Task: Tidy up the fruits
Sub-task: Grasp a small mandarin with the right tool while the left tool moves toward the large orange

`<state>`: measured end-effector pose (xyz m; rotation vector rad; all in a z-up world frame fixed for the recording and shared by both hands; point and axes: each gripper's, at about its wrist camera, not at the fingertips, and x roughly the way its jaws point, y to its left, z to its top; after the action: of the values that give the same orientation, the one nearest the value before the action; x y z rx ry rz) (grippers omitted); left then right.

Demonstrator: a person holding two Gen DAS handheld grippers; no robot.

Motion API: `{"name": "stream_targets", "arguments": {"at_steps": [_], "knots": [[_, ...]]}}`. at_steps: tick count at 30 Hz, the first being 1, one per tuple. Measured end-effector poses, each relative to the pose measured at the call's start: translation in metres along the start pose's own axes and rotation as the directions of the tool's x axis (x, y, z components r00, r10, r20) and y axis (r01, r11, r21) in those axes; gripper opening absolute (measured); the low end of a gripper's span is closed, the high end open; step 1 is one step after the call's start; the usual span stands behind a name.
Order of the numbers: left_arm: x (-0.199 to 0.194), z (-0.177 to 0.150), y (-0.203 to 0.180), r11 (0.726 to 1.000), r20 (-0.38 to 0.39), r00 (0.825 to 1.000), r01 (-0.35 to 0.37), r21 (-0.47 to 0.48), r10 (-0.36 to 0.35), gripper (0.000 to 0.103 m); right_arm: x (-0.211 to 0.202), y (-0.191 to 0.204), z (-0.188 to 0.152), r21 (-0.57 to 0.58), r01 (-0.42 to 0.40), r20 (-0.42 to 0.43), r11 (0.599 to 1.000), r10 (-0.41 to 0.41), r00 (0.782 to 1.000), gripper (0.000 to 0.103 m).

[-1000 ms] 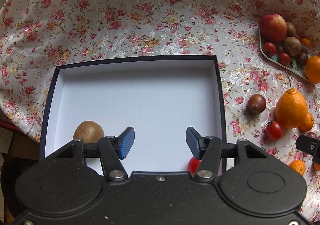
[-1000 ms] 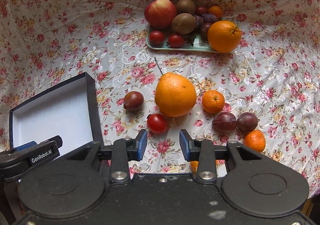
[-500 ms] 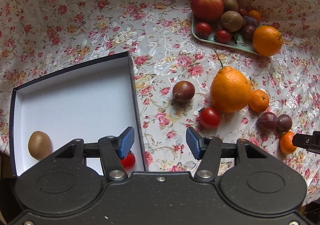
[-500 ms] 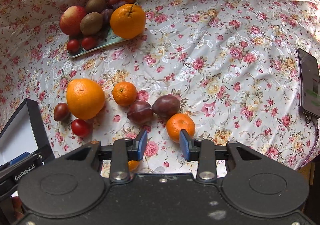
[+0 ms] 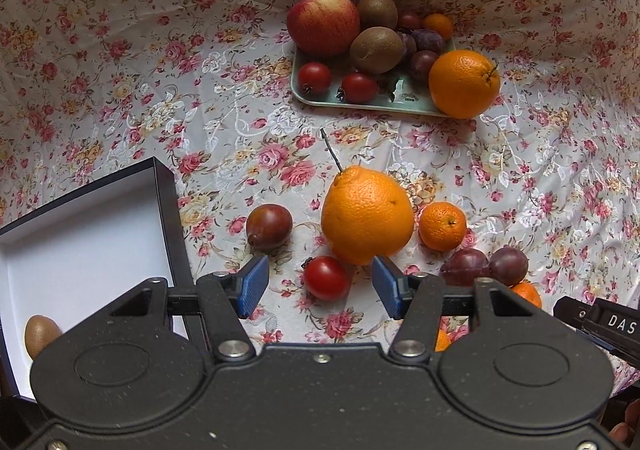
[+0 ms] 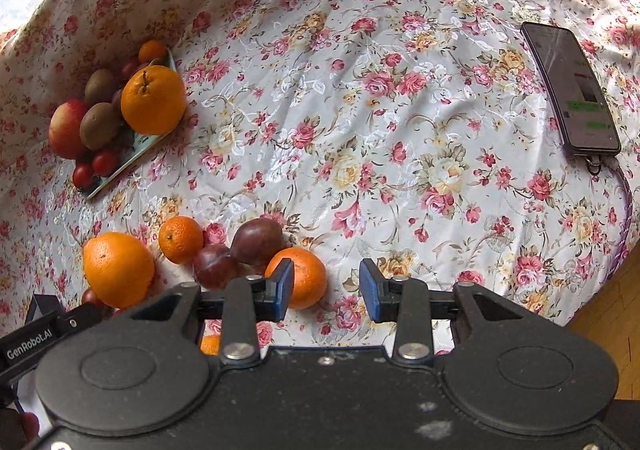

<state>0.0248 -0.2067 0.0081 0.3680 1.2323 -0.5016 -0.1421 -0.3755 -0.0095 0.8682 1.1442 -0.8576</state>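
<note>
A: Left gripper [image 5: 318, 286], finger state?
B: Fingers [image 5: 252, 286] apart, nothing between the pads. A cherry tomato [image 5: 327, 277] lies on the cloth in the gap, touching neither pad.

A: Neighbours at that spot?
B: Large stemmed orange [image 5: 367, 218] just behind the tomato, near the right-hand pad. Dark plum-like fruit [image 5: 268, 226] behind the left-hand pad. Small mandarin [image 5: 442, 226] beside the orange, apart from it or barely touching; cannot tell.

A: The box?
B: Dark-walled box [image 5: 170, 209], white inside, at lower left; its near wall stands just left of the gripper. One kiwi [image 5: 41, 334] inside, in the near corner.

A: Right gripper [image 6: 326, 290]?
B: Fingers [image 6: 283, 290] spread, empty. A mandarin [image 6: 299, 282] sits just behind the left-hand pad, partly covered by it. Two plums [image 6: 240, 250] touch each other beside it.

A: Open room?
B: Bare floral tablecloth [image 6: 380, 109] from the right gripper out to a phone [image 6: 570, 87] near the far right table edge. The green tray [image 5: 372, 99] is well apart at the back, crowded with fruit; an orange [image 5: 464, 83] overhangs its right corner.
</note>
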Motion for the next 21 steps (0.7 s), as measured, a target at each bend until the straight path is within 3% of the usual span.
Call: {"name": "stream_targets", "arguments": {"at_steps": [14, 21], "knots": [[0.027, 0.018, -0.002, 0.997, -0.028, 0.996, 0.08, -0.005, -0.08, 0.065, 0.035, 0.02, 0.005, -0.023, 0.009, -0.1, 1.0, -0.012, 0.995, 0.039], [0.037, 0.025, -0.004, 0.986, -0.049, 0.985, 0.162, -0.037, -0.163, 0.066, 0.051, 0.028, 0.006, -0.028, 0.031, -0.129, 0.999, -0.034, 0.991, 0.047]]}}
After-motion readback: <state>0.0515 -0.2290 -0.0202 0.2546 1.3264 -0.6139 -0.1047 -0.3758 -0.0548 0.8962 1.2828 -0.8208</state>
